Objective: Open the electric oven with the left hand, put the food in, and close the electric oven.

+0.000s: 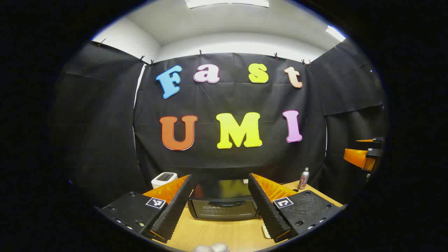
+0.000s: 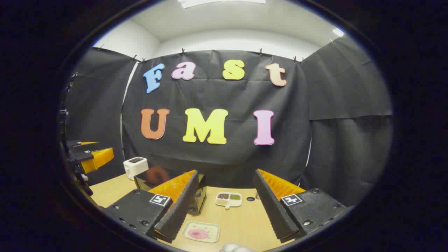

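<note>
A black electric oven [image 1: 223,203] stands on the wooden table [image 1: 224,234], door closed, its handle across the glass front. My left gripper [image 1: 222,201] is open, held above the table in front of the oven. In the right gripper view the oven [image 2: 196,196] sits left of centre. A small tray with pink food [image 2: 201,232] lies on the table [image 2: 241,220] near the front. My right gripper [image 2: 224,203] is open above the table, with the tray below and between its fingers. The other gripper [image 2: 89,155] shows at the far left.
A white toaster [image 1: 163,179] stands left of the oven at the back. A small metal bottle [image 1: 303,178] stands to the oven's right. A white divided dish with seasonings [image 2: 228,199] and a small dark round object [image 2: 250,198] lie behind the tray. Black cloth surrounds the table.
</note>
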`<state>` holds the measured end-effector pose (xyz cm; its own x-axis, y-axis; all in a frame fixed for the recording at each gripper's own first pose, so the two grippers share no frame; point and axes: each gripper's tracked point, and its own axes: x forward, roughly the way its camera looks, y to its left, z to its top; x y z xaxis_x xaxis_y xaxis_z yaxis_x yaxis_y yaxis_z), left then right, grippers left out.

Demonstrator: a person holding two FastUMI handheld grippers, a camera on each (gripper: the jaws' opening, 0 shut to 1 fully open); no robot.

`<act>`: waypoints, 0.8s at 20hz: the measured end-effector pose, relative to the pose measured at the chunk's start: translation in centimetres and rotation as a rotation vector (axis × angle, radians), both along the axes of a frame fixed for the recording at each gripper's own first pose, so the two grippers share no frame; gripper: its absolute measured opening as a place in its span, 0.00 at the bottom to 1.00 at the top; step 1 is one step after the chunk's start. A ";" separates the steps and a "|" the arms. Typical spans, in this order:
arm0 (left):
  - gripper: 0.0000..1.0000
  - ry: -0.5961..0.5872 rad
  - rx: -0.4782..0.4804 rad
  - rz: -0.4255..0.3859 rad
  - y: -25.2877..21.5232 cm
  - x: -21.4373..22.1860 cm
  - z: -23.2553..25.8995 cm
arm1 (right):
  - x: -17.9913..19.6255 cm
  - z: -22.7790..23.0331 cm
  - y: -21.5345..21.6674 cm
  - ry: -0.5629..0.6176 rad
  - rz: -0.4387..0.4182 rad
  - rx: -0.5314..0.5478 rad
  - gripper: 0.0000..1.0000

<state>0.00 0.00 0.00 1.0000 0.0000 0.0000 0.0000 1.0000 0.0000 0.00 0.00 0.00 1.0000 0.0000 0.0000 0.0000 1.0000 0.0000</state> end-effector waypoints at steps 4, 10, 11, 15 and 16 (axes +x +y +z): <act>0.95 0.002 -0.005 -0.009 -0.1 0.2 -0.2 | -0.1 -0.2 0.0 0.001 -0.011 0.025 0.97; 0.95 0.012 0.012 -0.024 -0.4 0.7 -1.0 | -0.2 -0.5 -0.7 0.005 -0.033 0.044 0.97; 0.95 0.013 0.009 -0.028 -0.5 1.0 -1.3 | -0.2 -0.5 -0.8 0.005 -0.035 0.048 0.97; 0.95 0.028 -0.013 -0.050 -1.2 3.0 -3.2 | 0.1 -0.6 -0.9 0.014 -0.034 0.063 0.97; 0.95 0.032 -0.018 -0.051 -1.3 3.7 -3.7 | 0.1 -0.5 -0.8 0.019 -0.028 0.072 0.97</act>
